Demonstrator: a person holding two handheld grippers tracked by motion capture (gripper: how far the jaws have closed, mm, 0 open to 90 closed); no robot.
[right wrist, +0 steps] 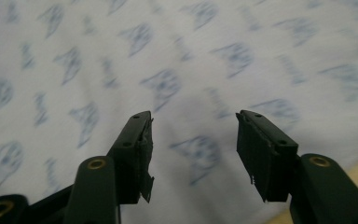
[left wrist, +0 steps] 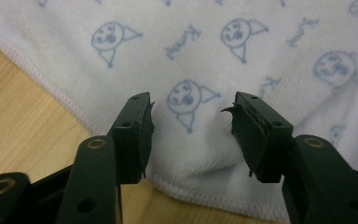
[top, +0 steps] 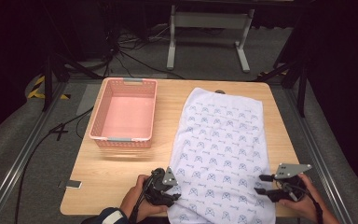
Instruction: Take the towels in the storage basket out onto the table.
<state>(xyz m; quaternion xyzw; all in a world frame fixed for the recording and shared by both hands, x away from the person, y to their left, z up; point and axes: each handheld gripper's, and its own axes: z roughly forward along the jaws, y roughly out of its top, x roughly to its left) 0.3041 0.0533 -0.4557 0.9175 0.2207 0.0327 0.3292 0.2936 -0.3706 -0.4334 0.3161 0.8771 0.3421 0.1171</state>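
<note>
A white towel [top: 221,140] printed with small blue figures lies spread flat over the right half of the wooden table [top: 116,172]. My left gripper [top: 179,189] is at the towel's near left edge, pointing right. In the left gripper view the left gripper [left wrist: 191,109] stands open, with the towel [left wrist: 223,56] and its stitched hem lying between the jaws and the pads apart from the cloth. My right gripper [top: 260,184] is at the towel's near right edge, pointing left. The right gripper [right wrist: 193,121] is open over the blurred towel [right wrist: 168,60], gripping nothing.
A pink plastic basket [top: 121,138] stands empty at the back left of the table. A small grey block [top: 73,184] sits at the table's left edge. Beyond the table are a dark floor with cables and a white stand [top: 208,21].
</note>
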